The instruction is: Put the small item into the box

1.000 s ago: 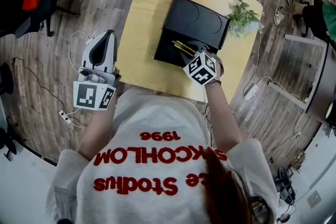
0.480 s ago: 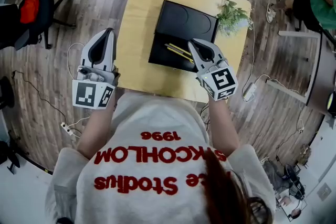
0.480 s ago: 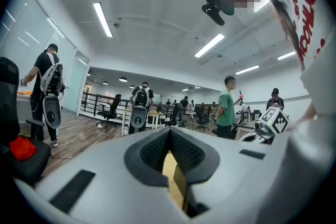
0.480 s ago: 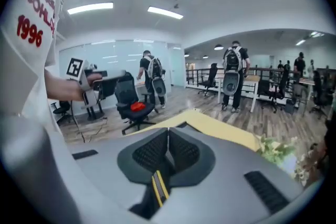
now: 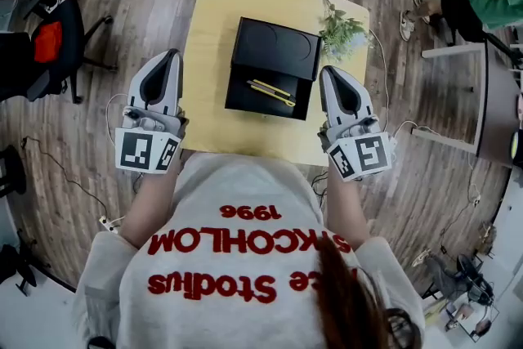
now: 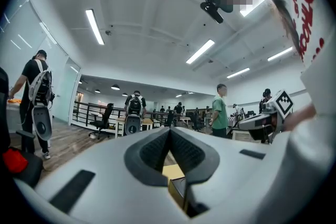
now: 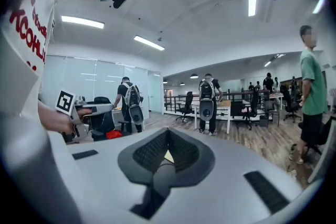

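An open black box (image 5: 245, 98) sits on the yellow table (image 5: 211, 53), its lid (image 5: 278, 47) folded back. Two thin yellow sticks (image 5: 271, 91) lie inside the box. My right gripper (image 5: 329, 71) hovers level over the table's near right edge, beside the box and apart from it. Its jaws have just been closing; in the right gripper view my right gripper (image 7: 168, 132) is shut with nothing between the pads. My left gripper (image 5: 169, 55) hangs past the table's left edge. In the left gripper view my left gripper (image 6: 169, 131) is shut and empty.
A small green plant (image 5: 341, 29) stands at the table's far right corner. Cables trail across the wooden floor. An office chair with a red item (image 5: 47, 38) is at the left, a seated person in green (image 5: 484, 0) at the upper right. Several people stand farther off.
The right gripper rose out of the box, swung from pointing down to level and closed empty. The sticks stayed in the box. The left gripper lifted slightly.
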### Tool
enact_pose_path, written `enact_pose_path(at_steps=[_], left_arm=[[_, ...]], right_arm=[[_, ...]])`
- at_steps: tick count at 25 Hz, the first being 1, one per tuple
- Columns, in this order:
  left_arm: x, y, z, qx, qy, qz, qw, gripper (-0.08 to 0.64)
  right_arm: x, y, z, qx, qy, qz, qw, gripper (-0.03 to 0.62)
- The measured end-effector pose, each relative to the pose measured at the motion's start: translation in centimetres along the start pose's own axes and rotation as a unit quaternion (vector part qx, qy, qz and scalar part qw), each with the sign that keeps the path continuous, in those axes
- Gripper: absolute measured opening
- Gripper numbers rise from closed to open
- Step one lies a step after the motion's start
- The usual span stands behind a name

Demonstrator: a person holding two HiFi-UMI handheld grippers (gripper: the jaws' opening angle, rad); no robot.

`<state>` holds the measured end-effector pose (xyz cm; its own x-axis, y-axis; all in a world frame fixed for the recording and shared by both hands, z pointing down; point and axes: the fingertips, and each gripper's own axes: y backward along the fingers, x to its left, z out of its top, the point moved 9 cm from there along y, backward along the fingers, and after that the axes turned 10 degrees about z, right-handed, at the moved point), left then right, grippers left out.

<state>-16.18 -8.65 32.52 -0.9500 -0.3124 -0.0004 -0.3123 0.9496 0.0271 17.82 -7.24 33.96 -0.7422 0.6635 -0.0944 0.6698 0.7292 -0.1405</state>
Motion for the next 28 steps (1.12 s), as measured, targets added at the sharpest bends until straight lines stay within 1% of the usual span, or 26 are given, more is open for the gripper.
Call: enact_pose_path(at_steps=[4, 7, 13, 19, 28], left_arm=[[-0.7, -0.2, 0.9, -0.011, -0.005, -0.010, 0.9999, 0.006], [-0.9, -0.4, 1.4, -0.018, -0.009, -0.018, 0.9996, 0.006], [-0.9, -0.4, 2.0, -0.025, -0.011, -0.027, 0.9993, 0.006], [-1.0, -0.4, 2.2, -0.029, -0.010, -0.034, 0.9989, 0.006], [-1.2, -0.5, 2.5, -0.031, -0.009, -0.040, 0.9987, 0.006]], right_arm=[[0.3, 2.0, 1.7, -0.039, 0.012, -0.018, 0.999, 0.005], [0.5, 2.8, 2.5, -0.054, 0.023, -0.034, 0.998, 0.005], [0.9, 3.9, 3.7, -0.080, 0.023, -0.058, 0.995, 0.005], [1.4, 4.4, 4.3, -0.091, 0.023, -0.069, 0.993, 0.003], [1.6, 4.8, 4.7, -0.094, 0.026, -0.074, 0.993, 0.003]])
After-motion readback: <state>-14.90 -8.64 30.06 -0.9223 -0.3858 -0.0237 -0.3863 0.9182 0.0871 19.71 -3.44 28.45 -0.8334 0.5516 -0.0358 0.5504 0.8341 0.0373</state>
